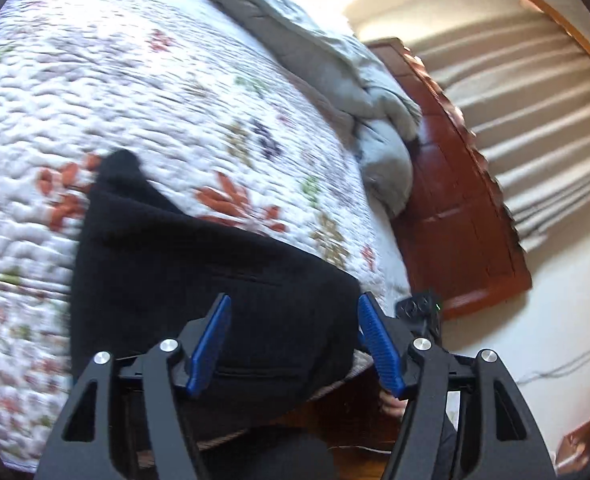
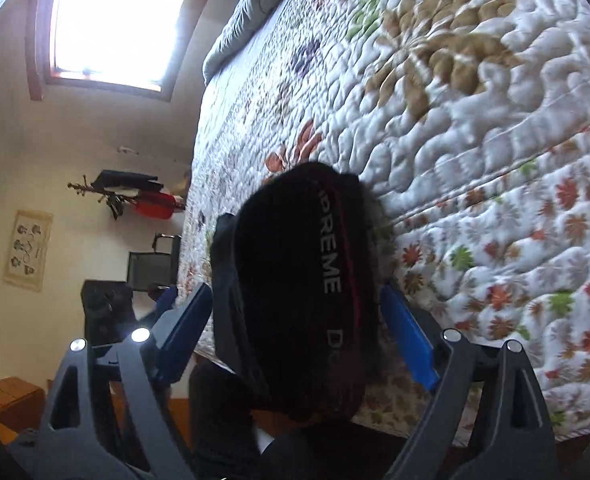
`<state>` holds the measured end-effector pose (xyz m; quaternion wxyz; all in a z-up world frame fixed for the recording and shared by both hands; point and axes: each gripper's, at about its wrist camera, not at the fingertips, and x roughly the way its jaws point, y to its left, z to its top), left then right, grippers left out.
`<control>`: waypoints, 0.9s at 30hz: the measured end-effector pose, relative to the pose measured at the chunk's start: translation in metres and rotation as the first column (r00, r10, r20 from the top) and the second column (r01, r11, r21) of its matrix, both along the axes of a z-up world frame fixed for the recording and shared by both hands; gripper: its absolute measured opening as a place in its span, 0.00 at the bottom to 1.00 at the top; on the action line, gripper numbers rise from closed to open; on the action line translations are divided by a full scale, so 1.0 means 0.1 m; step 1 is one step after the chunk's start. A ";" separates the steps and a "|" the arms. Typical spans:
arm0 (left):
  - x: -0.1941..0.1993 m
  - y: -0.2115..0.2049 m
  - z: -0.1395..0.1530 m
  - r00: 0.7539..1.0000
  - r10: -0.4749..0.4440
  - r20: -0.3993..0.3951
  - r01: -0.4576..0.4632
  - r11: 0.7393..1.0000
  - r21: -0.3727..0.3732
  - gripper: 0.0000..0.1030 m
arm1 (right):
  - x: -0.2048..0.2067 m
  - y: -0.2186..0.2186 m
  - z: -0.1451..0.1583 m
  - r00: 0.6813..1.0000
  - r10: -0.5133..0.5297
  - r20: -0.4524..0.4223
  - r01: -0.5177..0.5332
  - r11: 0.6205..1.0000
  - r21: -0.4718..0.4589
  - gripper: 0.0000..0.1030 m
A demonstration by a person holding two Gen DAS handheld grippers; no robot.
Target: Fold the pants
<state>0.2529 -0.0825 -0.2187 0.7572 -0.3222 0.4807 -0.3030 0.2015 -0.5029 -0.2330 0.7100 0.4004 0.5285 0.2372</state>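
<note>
Black pants point(image 1: 199, 264) are spread on the quilt point(image 1: 135, 92); both the left claw point(image 1: 293, 344) and the right claw point(image 2: 295, 320) are held open at 6 o'clock.

A white quilt point(image 1: 143, 92) with a leaf and flower print covers the bed. Along its far edge lies a rumpled grey blanket point(image 1: 335, 64), beside a reddish wooden footboard point(image 1: 455, 200). Pale pleated curtains point(image 1: 535, 112) hang beyond. On the cream wall: a bright window point(image 2: 115, 28) and a botanical print point(image 2: 27, 250) (details too small to read).
</note>
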 end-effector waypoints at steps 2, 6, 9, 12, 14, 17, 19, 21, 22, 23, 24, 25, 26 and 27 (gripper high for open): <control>0.02 0.11 -0.04 1.000 0.020 -0.002 -0.020 1.000 0.013 0.64 | 0.06 0.10 0.03 1.000 -0.005 0.028 0.006 1.000 -0.020 0.85; 0.02 0.22 -0.14 0.999 0.036 -0.018 -0.035 0.999 0.016 0.64 | 0.21 0.25 0.09 0.998 0.012 0.061 -0.007 0.998 -0.070 0.55; 0.02 0.27 -0.23 0.999 0.036 -0.031 -0.036 0.999 0.014 0.64 | 0.28 0.29 0.10 0.997 0.055 0.057 -0.050 0.995 -0.087 0.32; 0.06 0.27 -0.33 0.998 0.044 -0.049 -0.044 0.999 0.003 0.64 | 0.35 0.37 0.14 0.994 0.078 0.079 -0.066 0.988 -0.143 0.19; 0.09 0.32 -0.35 0.997 0.059 -0.049 -0.060 0.998 -0.020 0.64 | 0.39 0.46 0.28 0.985 0.110 0.133 -0.083 0.977 -0.197 0.16; 0.12 0.45 -0.30 0.995 0.102 -0.007 -0.102 0.993 -0.066 0.64 | 0.43 0.60 0.55 0.957 0.148 0.250 -0.084 0.964 -0.252 0.15; 0.16 0.54 -0.26 0.989 0.142 0.027 -0.139 0.984 -0.108 0.64 | 0.45 0.59 0.48 0.954 0.144 0.262 -0.067 0.957 -0.282 0.15; 0.24 0.58 -0.28 0.986 0.167 0.021 -0.163 0.978 -0.132 0.64 | 0.50 0.43 0.04 0.990 0.078 0.118 -0.043 0.960 -0.275 0.20; 0.30 0.59 -0.31 0.986 0.167 0.006 -0.164 0.974 -0.156 0.64 | 0.50 0.37 -0.07 0.994 0.058 0.096 -0.033 0.967 -0.252 0.21; 0.35 0.59 -0.33 0.986 0.164 -0.009 -0.163 0.970 -0.181 0.64 | 0.49 0.34 -0.10 0.995 0.037 0.097 -0.015 0.976 -0.218 0.24; 0.39 0.59 -0.34 0.988 0.156 -0.013 -0.156 0.967 -0.200 0.64 | 0.49 0.33 -0.08 0.995 0.021 0.099 -0.002 0.982 -0.188 0.34; 0.44 0.58 -0.34 0.990 0.138 -0.022 -0.139 0.965 -0.223 0.64 | 0.47 0.32 -0.05 0.995 0.011 0.101 0.006 0.986 -0.166 0.37; 0.49 0.56 -0.37 0.992 0.117 -0.038 -0.123 0.963 -0.242 0.65 | 0.45 0.32 0.00 0.995 0.002 0.102 0.013 0.989 -0.150 0.41; 0.55 0.54 -0.40 0.993 0.100 -0.061 -0.112 0.961 -0.253 0.65 | 0.42 0.29 0.08 0.994 -0.011 0.111 0.029 0.986 -0.161 0.41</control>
